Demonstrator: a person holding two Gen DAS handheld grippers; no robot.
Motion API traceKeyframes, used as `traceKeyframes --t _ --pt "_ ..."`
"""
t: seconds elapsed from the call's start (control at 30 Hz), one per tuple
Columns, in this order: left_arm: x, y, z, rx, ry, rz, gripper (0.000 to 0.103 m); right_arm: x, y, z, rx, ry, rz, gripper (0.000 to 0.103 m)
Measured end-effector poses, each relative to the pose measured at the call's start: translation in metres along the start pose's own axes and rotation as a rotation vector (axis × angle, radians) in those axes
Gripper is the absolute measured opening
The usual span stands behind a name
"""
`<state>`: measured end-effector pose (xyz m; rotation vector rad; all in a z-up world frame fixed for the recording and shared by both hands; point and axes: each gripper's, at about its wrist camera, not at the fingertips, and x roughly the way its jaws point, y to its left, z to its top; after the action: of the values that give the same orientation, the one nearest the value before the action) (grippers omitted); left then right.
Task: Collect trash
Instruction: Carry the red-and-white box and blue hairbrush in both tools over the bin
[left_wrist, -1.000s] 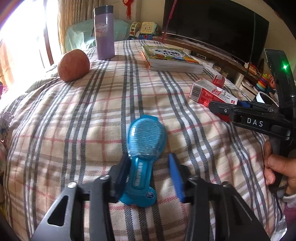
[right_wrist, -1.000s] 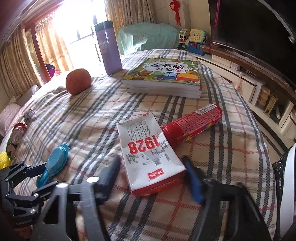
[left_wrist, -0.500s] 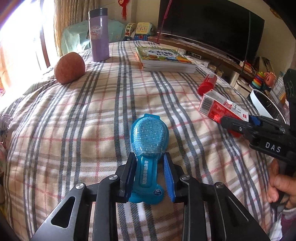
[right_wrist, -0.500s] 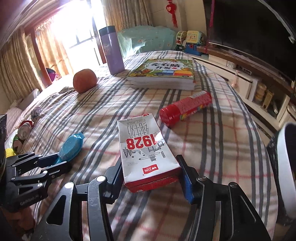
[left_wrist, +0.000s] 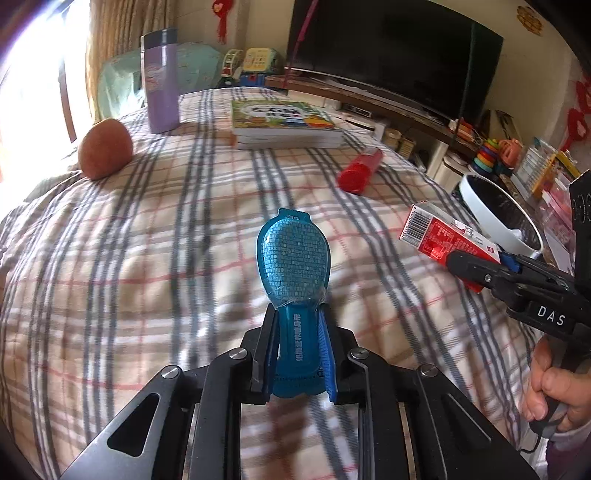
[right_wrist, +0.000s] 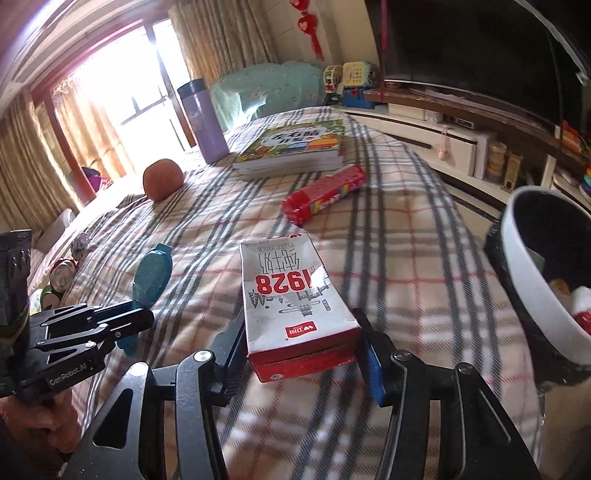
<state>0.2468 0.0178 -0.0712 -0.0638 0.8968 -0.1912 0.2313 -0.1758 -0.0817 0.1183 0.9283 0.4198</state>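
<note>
A blue plastic blister pack (left_wrist: 293, 258) sticks out forward from my left gripper (left_wrist: 298, 321), whose jaws are closing with the pads pressed on its narrow end; it hangs just above the plaid bedcover (left_wrist: 147, 258). My right gripper (right_wrist: 300, 332) is shut on a red-and-white milk carton (right_wrist: 291, 295) marked 1928, held off the bed. In the left wrist view the carton (left_wrist: 439, 240) hangs in the right gripper near a white-rimmed bin (left_wrist: 480, 206). The right wrist view shows the blue pack (right_wrist: 151, 273) at lower left.
A red tube (right_wrist: 325, 194) lies on the bed before a stack of books (right_wrist: 295, 147). A purple flask (left_wrist: 160, 81) and a brown round object (left_wrist: 105, 147) stand at the far left. The bin (right_wrist: 517, 251), with scraps inside, sits off the bed's right edge.
The left jaws closed onto the blue pack and raised it slightly. The right gripper carried the milk carton off the bed toward the right, bringing the bin into view.
</note>
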Motion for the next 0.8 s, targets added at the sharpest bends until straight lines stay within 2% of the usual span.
traceKeyframes --t 0.43,0.8 --pt "0.000 -0.038 0.008 0.064 0.009 -0.047 0.018 -0.035 -0.028 -0.018 0.074 -0.036 -0.022 0.052" --pt "0.004 -0.058 0.012 0.100 0.014 -0.063 0.018 -0.047 -0.041 -0.028 0.109 -0.045 -0.037 0.052"
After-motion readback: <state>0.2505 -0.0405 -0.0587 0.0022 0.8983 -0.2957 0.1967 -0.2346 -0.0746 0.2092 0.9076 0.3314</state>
